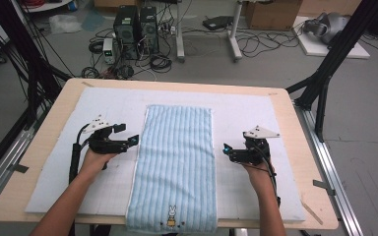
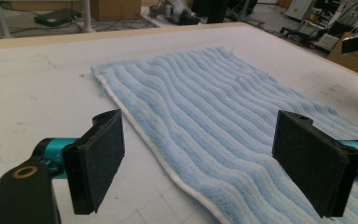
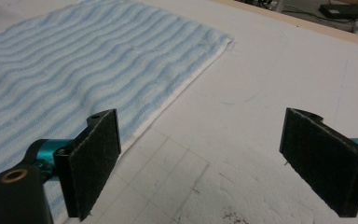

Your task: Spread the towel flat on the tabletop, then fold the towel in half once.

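towel (image 1: 174, 167): light blue, ribbed terry, flat down the table's middle, bunny end hanging over the near edge
mat (image 1: 256, 113): white, gridded, under it
left gripper (image 1: 129, 136): jaws wide, at the towel's left edge
right gripper (image 1: 227, 151): jaws wide, just off the right edge

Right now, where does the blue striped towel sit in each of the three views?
High view: the towel lies lengthwise at the table's centre, between both grippers, its near end hanging over the edge.
Left gripper view: centre to right, behind the open jaws.
Right gripper view: upper left.
Shared landmark: its white hem on the white mat.
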`<control>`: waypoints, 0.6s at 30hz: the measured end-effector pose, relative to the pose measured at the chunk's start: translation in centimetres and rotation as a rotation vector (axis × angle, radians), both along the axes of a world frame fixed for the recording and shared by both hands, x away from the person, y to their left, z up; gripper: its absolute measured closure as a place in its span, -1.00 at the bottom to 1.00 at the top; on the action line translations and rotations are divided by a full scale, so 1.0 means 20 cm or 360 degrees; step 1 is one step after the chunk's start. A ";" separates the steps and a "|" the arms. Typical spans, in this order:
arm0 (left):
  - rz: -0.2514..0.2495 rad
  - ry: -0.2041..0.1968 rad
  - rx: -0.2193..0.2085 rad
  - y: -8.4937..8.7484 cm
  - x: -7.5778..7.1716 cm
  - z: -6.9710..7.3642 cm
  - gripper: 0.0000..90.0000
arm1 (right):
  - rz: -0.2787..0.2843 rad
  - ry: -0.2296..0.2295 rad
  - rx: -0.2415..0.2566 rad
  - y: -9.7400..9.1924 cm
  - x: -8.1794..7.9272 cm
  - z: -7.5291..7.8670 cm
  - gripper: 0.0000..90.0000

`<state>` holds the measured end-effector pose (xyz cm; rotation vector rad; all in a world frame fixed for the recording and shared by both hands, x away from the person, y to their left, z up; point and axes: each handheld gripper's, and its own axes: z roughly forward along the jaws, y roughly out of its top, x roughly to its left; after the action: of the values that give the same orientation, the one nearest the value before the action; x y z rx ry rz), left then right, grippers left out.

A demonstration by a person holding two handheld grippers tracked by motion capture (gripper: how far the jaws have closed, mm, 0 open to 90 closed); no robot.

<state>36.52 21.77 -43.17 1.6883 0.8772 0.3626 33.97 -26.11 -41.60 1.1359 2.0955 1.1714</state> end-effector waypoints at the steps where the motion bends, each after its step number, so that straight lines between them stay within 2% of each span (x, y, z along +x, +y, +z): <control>1: 0.0006 0.0001 0.0002 0.00 0.00 0.00 -0.62 | -0.0004 0.0001 0.0006 0.00 0.00 0.00 -0.74; 11: 0.0055 0.0040 -0.0028 0.03 0.01 -0.01 -0.62 | -0.0011 0.0023 0.0015 0.00 0.00 0.00 -0.74; 18: 0.0067 0.0098 -0.0022 0.04 0.03 -0.02 -0.59 | -0.0002 0.0037 0.0018 0.00 0.01 0.00 -0.74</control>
<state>37.18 22.58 -43.65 1.6778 0.9595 0.3339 34.08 -26.09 -41.67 1.1611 2.1080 1.1767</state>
